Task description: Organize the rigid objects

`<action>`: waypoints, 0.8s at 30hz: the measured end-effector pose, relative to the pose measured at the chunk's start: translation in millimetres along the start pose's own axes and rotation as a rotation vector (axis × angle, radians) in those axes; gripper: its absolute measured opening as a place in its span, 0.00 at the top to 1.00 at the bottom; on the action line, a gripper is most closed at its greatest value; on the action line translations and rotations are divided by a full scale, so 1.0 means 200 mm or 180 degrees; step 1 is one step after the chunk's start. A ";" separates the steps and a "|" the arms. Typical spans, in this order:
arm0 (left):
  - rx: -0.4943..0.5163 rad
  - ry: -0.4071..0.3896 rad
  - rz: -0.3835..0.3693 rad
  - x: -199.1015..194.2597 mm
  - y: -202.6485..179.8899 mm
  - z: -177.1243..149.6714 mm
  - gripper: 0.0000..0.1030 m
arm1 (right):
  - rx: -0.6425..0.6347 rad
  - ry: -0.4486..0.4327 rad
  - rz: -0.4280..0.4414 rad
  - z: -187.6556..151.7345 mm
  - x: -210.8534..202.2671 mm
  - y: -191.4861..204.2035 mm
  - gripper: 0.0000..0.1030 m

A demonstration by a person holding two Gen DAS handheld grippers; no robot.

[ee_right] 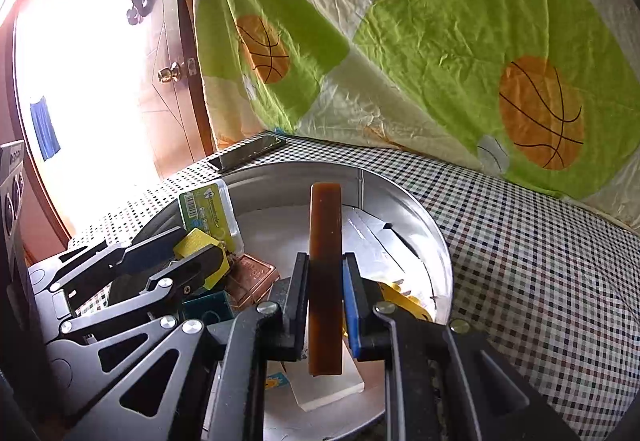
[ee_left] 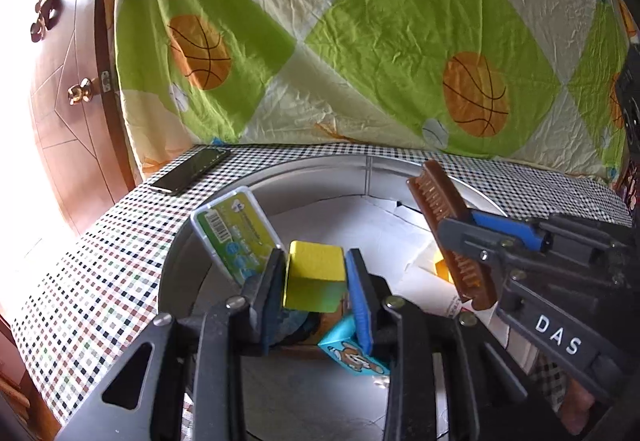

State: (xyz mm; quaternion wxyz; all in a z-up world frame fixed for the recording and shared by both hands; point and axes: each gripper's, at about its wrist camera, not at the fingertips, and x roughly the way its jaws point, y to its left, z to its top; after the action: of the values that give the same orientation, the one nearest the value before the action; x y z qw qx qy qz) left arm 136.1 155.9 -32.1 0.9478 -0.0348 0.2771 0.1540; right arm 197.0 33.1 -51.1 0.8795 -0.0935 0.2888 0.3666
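Note:
My left gripper (ee_left: 314,281) is shut on a yellow block (ee_left: 314,275) and holds it above a round metal basin (ee_left: 188,241). It also shows in the right wrist view (ee_right: 200,255) at the left. My right gripper (ee_right: 325,293) is shut on a brown brush (ee_right: 325,261), held upright over the basin (ee_right: 424,225). In the left wrist view the brush (ee_left: 440,201) shows its bristles at the right. A green-labelled clear case (ee_left: 234,227) leans on the basin's left wall. A blue cartoon box (ee_left: 352,353) lies below the left fingers.
A dark phone (ee_left: 190,170) lies on the checked tablecloth (ee_left: 100,273) behind the basin. White cards and a yellow piece (ee_right: 404,297) lie in the basin. A basketball-print sheet (ee_left: 380,33) hangs behind. A wooden door (ee_left: 60,89) stands at the left.

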 end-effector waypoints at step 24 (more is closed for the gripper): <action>-0.0152 -0.0348 0.0380 -0.33 0.13 0.05 0.00 | -0.0003 -0.0774 -0.0320 -0.02 -0.49 0.07 0.09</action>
State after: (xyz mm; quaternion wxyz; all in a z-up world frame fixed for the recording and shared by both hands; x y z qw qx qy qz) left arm 81.1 163.3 11.7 0.9495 -0.0323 0.2228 0.2184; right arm 129.9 -16.9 2.1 0.9252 -0.0631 0.1748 0.3308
